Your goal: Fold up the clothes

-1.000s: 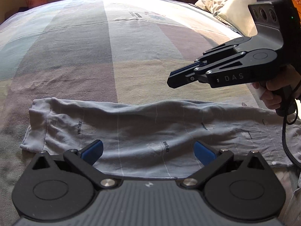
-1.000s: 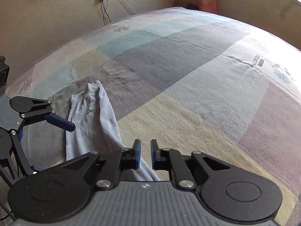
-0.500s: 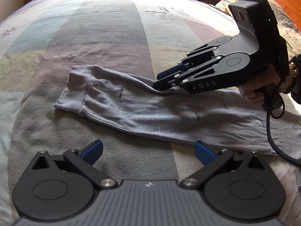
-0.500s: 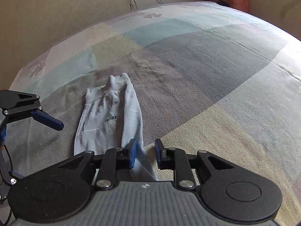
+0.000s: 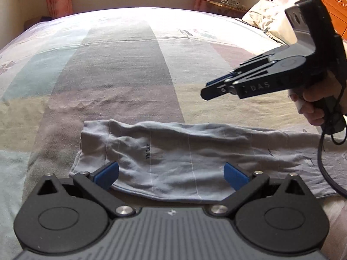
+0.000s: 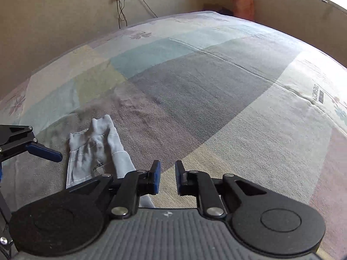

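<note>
Two hand-held grippers are mine: the left hand-held gripper (image 5: 171, 172) spread wide and empty just above the long pale-grey knit trousers (image 5: 195, 156), the right hand-held gripper (image 6: 166, 178) nearly closed, pinching nothing, raised over them. The trousers lie as one narrow strip across the pastel patchwork bedspread (image 5: 121, 65), apparently halved lengthwise; I judge the crosswise folds remain.

Left gripper (image 5: 171, 173): black linkage arms showing silver pivot screws, blue pads, ribbed grey housing; right gripper (image 5: 205, 94) bearing "DAS" lettering, trailing black cable.
</note>
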{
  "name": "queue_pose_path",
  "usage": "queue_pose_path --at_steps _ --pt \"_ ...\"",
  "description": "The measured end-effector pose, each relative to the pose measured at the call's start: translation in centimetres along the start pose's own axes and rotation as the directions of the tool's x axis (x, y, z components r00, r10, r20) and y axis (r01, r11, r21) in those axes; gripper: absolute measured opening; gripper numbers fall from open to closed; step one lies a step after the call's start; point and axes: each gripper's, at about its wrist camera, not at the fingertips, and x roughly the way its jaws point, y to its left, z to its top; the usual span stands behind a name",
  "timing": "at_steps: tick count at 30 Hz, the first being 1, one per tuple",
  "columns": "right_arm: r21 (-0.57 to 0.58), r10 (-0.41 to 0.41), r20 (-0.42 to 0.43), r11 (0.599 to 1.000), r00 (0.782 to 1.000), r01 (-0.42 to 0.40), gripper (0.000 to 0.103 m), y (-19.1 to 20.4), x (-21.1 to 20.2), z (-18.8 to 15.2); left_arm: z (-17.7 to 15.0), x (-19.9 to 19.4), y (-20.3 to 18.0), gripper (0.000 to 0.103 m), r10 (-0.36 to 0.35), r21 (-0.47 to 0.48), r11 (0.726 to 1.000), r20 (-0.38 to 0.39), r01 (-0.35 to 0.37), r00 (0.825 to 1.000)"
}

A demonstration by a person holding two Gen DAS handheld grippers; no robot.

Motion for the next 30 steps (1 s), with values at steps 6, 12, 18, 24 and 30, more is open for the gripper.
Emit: queue_pose_path --at_steps 6,12,18,24,30 --pt "0.191 -0.055 -0.048 0.98 0.997 0.063 0.021 -1.4 -5.2 -5.1 0.1 3.8 0.3 0.102 0.022 0.106 0.994 -0.064 -0.016 0.998" --pt "0.227 -0.019 -0.163 0.972 0.987 0.056 0.039 2.8 -7.9 -11.4 -1.3 2.4 0.9 0.102 0.002 0.135 0.991 -0.139 0.017 0.99" --pt "0.3 0.097 -0.19 0.953 0.977 -0.036 0.065 6.8 -7.9 -14.3 0.1 2.2 0.3 0.102 0.068 0.181 0.983 -0.244 -0.023 0.967" --pt "0.337 0.065 -0.155 0.942 0.986 -0.009 0.058 4.1 -11.3 -15.1 2.3 0.7 -2.6 0.101 0.101 0.128 0.989 -0.217 -0.074 0.971" --pt "0.347 -0.179 -0.162 0.91 0.97 0.226 0.011 -2.4 -17.2 -17.8 4.0 1.9 -12.6 0.101 -0.078 0.218 0.969 -0.173 0.115 0.982"
